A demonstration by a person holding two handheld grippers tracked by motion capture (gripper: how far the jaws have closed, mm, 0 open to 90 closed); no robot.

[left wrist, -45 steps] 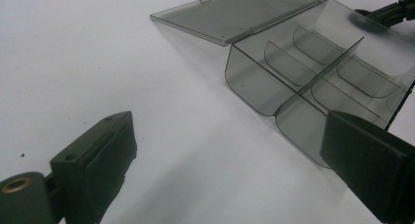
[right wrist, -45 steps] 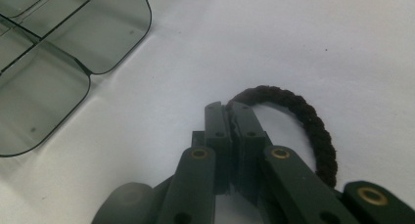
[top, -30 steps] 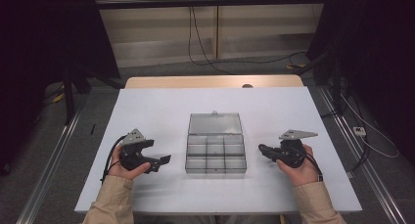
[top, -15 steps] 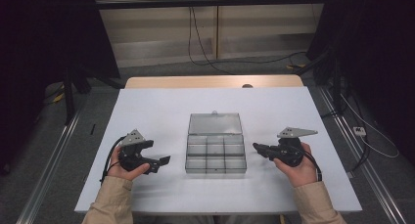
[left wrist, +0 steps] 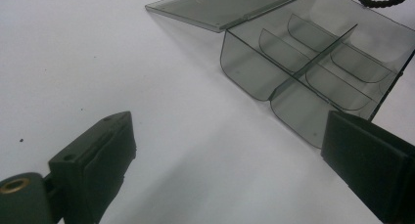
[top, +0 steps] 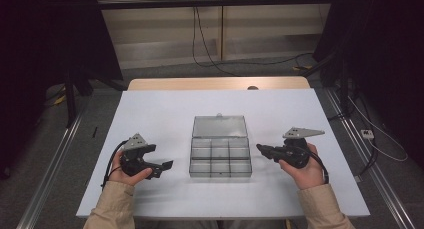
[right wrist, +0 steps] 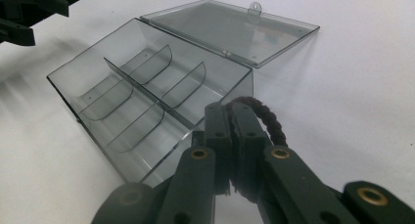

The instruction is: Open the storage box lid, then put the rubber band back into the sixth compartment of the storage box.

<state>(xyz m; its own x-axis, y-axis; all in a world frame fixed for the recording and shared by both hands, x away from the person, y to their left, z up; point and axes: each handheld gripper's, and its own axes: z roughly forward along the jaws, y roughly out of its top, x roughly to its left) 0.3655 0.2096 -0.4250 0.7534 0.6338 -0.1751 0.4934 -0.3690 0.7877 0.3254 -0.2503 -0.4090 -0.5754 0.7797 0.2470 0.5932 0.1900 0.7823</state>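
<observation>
The right gripper [right wrist: 230,121], clamped on a dark braided loop [right wrist: 266,121], sat just beside the open compartment box [right wrist: 147,87], its jaws pointing at it, while the left gripper [top: 165,166] stood open.

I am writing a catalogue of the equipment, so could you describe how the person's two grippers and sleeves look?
Both the left gripper and the right gripper are black, with two jaws, brass-coloured pivot rivets and flat dark pads. Each carries a grey three-cornered plate on top and trails a black cable. The sleeves are beige.
</observation>
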